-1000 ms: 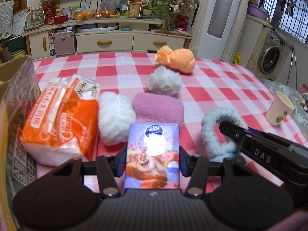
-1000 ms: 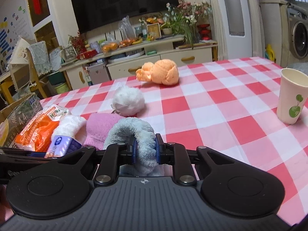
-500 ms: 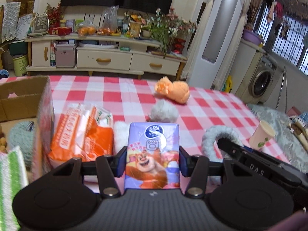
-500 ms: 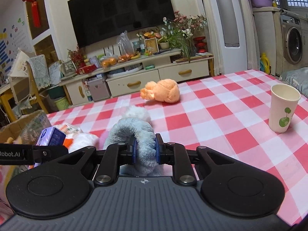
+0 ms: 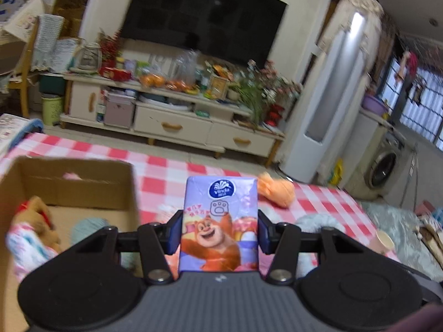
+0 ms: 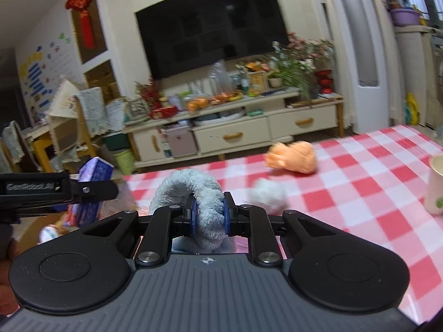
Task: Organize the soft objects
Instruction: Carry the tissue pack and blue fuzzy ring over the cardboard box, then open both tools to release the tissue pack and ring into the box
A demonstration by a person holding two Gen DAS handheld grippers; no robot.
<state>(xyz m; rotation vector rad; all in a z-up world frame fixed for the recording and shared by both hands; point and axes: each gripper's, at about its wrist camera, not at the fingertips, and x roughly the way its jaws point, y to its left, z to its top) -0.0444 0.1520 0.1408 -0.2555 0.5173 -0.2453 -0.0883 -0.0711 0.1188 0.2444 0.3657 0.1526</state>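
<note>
Box: the cardboard box (image 5: pixel 69 182) stands open at the left of the counter (image 5: pixel 166 171), already holding a plush toy (image 5: pixel 33 221) and a teal ball (image 5: pixel 88 227) (both blurred).
Left gripper (image 5: pixel 218 232): jaws clamped on the purple tissue pack (image 5: pixel 218 221), upright between the pads. A second ago the pack was low among the row of soft things; now it rides clear of the cloth, with the box mouth just to its left.
Right gripper (image 6: pixel 209 214): jaws squeezed tight on the grey-blue fluffy headband (image 6: pixel 193 193), also carried up off the counter.
Left behind: white pompom (image 6: pixel 267 193) and orange plush (image 6: pixel 293 157) remain on the checks; a paper cup (image 6: pixel 437 185) stands at the far right.
Meaning: both pieces look bound for the box; each needs releasing over its opening.
</note>
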